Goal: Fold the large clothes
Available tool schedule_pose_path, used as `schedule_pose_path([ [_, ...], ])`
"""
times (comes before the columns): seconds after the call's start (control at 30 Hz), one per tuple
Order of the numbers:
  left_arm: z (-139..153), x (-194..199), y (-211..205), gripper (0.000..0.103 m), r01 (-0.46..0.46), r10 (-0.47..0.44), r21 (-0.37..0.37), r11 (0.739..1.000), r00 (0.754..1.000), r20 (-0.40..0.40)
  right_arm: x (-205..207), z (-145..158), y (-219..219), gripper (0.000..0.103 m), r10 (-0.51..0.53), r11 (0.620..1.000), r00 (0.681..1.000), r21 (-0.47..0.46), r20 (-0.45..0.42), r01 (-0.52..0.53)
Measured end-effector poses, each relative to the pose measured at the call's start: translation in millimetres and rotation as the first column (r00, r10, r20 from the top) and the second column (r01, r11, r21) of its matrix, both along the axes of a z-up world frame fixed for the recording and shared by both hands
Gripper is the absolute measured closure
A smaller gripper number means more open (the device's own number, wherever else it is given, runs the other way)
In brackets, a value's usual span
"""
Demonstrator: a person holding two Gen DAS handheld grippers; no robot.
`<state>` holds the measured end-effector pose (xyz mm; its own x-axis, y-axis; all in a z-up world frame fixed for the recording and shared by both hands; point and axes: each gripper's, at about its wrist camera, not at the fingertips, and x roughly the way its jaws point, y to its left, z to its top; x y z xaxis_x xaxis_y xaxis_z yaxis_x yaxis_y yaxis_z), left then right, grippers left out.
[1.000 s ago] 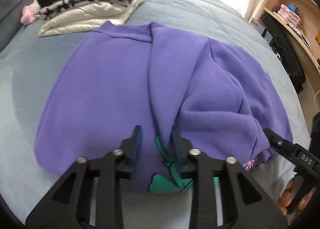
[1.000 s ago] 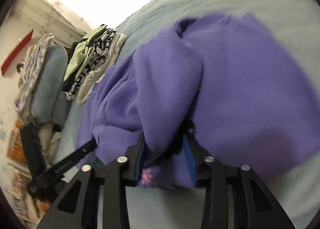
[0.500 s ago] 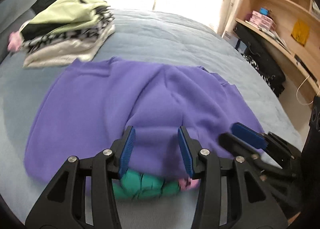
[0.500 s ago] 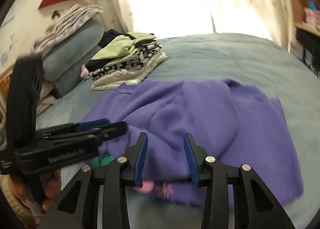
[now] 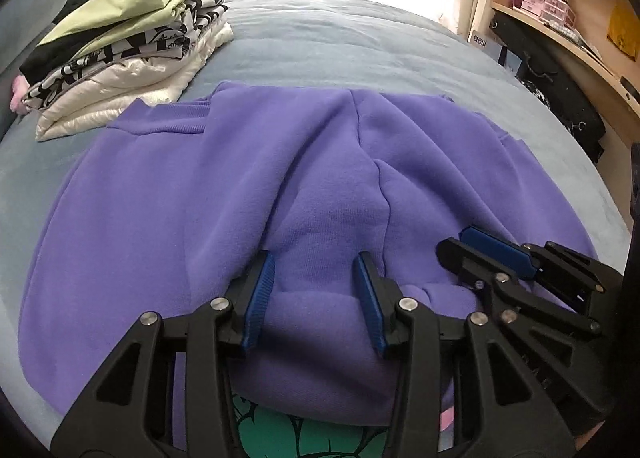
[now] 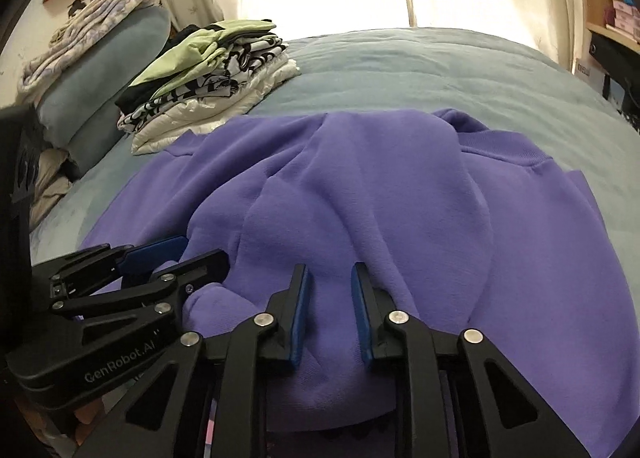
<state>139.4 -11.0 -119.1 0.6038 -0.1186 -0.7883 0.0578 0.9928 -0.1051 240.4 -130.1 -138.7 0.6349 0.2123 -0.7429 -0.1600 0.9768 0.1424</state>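
**Both tongs at the near edge of the sweatshirt, side by side**

The wide grey-blue bed (image 5: pixel 360 38) carries everything. Across its middle lies the large purple fleece sweatshirt (image 5: pixel 160 186), its long axis running side to side, ribbed band at the far edge, sleeves folded in over the body. It stretches straight ahead of both tools, so any coming fold would go away from the person, towards the stack of folded clothes (image 5: pixel 120 58) just beyond its far left corner.

The left tongs (image 5: pixel 316 298) stand apart over a raised hump of fleece. The right tongs (image 6: pixel 328 310), close beside them, have just been narrowing with a ridge of fleece between the pads; whether they truly pinch it I cannot tell.

A teal print (image 5: pixel 288 434) peeks from under the near hem, mostly hidden by the tongs. The hem itself is cut off.
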Motion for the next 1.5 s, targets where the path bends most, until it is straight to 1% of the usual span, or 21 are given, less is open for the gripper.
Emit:
schedule_pose_path([
  [0.07,0.7,-1.5,2.4,0.064,0.001,-0.001,-0.011,1.0,1.0,-0.002,2.4,-2.8,-7.7,0.091,-0.01,0.999,1.0,0.038,-0.01,0.01],
  [0.13,0.0,-0.9,3.5,0.064,0.0,0.0,-0.018,1.0,1.0,-0.002,2.6,-4.4,-12.3,0.092,-0.015,0.998,1.0,0.06,-0.014,0.016],
  [0.37,-0.2,0.7,5.3,0.064,-0.003,0.003,-0.027,1.0,1.0,0.002,1.8,-3.7,-17.2,0.092,-0.022,0.996,1.0,0.086,-0.014,0.023],
  [0.47,1.4,2.6,4.5,0.064,-0.003,0.003,-0.021,1.0,1.0,0.0,1.3,-3.2,-17.7,0.092,-0.026,0.997,1.0,0.079,-0.017,0.027],
  [0.57,6.8,1.8,-1.1,0.064,0.011,-0.011,0.001,1.0,1.0,-0.01,0.8,2.1,-12.9,0.09,-0.025,0.997,0.999,0.066,-0.042,0.028],
  [0.63,12.0,1.2,-2.1,0.063,0.014,-0.014,0.006,1.0,1.0,-0.014,0.2,8.5,-10.6,0.09,-0.028,0.996,0.998,0.078,-0.054,0.032],
  [0.73,21.2,-1.7,1.6,0.062,0.008,-0.008,-0.014,1.0,1.0,-0.02,-4.2,20.1,-8.4,0.089,-0.045,0.995,0.997,0.082,-0.06,0.05],
  [0.83,32.5,-8.2,6.9,0.059,-0.005,0.004,-0.035,0.999,1.0,-0.02,-14.2,34.2,-5.3,0.088,-0.051,0.994,0.997,0.089,-0.054,0.056],
  [1.0,55.8,-28.7,11.7,0.058,-0.017,0.017,-0.028,0.999,1.0,0.003,-39.1,55.4,0.1,0.088,-0.068,0.993,0.996,0.094,-0.049,0.072],
  [1.1,66.5,-43.5,13.4,0.058,-0.025,0.025,-0.017,1.0,1.0,0.004,-53.4,61.7,1.2,0.087,-0.077,0.992,0.996,0.099,-0.056,0.082],
  [1.17,70.3,-52.6,14.5,0.058,-0.034,0.034,-0.015,0.999,0.999,0.0,-66.4,66.5,2.3,0.087,-0.083,0.991,0.995,0.1,-0.053,0.088],
  [1.3,75.8,-76.0,21.6,0.058,-0.044,0.044,-0.033,0.998,0.999,-0.013,-90.1,72.7,5.2,0.087,-0.077,0.993,0.996,0.091,-0.048,0.081],
  [1.5,79.3,-109.3,31.2,0.058,-0.056,0.055,-0.031,0.998,0.998,-0.016,-123.0,73.6,13.8,0.087,-0.059,0.995,0.997,0.072,-0.049,0.062],
])
